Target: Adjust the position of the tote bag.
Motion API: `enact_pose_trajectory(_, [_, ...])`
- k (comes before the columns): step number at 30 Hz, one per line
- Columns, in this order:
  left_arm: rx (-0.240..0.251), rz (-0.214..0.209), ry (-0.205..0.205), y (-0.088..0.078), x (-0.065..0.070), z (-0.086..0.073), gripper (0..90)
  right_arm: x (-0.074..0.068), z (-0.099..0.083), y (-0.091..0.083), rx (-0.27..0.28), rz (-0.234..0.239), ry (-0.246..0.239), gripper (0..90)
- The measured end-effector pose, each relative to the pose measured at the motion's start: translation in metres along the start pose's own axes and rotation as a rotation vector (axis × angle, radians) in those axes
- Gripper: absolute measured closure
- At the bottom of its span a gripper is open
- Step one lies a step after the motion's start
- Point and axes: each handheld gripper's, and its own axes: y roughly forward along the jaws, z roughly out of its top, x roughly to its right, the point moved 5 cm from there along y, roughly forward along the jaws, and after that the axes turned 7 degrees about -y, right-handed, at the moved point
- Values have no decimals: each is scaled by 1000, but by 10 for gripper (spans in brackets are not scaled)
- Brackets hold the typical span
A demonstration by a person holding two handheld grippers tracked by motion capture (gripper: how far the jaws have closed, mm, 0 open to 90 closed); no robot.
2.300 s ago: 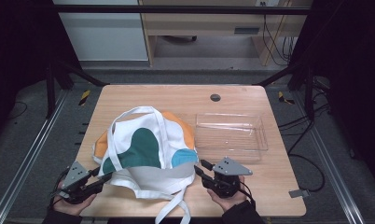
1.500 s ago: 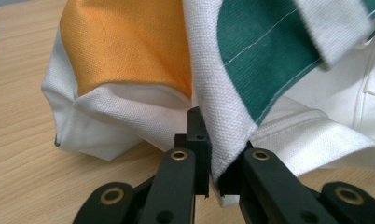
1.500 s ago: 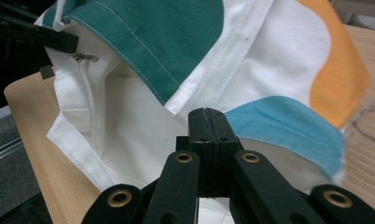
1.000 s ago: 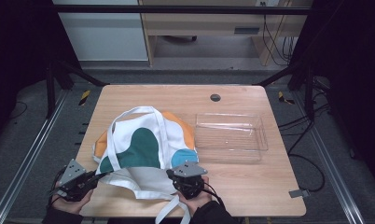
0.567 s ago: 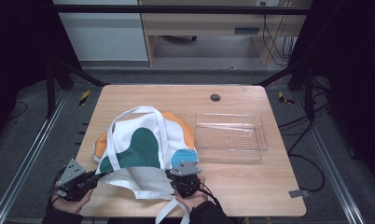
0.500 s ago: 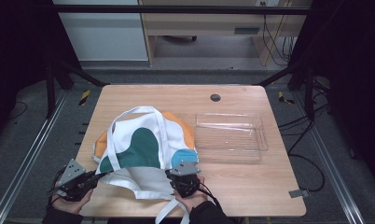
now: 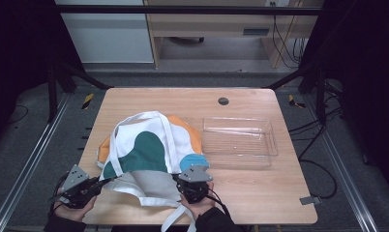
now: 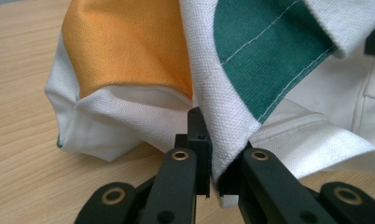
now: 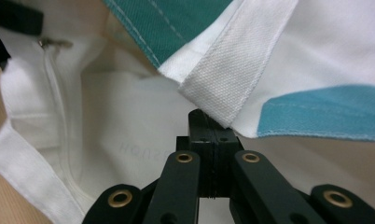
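The white canvas tote bag with green, orange and blue patches (image 7: pixel 151 150) lies left of the clear plastic tray (image 7: pixel 238 142) on the worktop. The left tool (image 8: pixel 214 179) pinches its rim. The right tool (image 7: pixel 192 180), jaws shut, has slid in from the right to the bag's mouth, apparently ready to open it

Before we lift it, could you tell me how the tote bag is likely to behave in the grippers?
The tote bag will probably be floppy: its cloth already lies in folds and creases on the table. It looks light, being thin canvas lying flat. The left gripper pinches a woven edge, which should hold without slipping, though the loose straps may dangle.
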Motion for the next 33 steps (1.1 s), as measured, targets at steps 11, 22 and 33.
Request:
enact_pose_trajectory(11, [-5,0,1,1,0,0,860,11,27,-17,85,-36,-4,900])
enact_pose_trajectory(22, [-10,2,7,1,1,-1,860,19,48,-25,138,-50,-7,900])
enact_pose_trajectory(33, [-10,3,11,2,0,-1,857,21,58,-26,158,-46,-10,900])
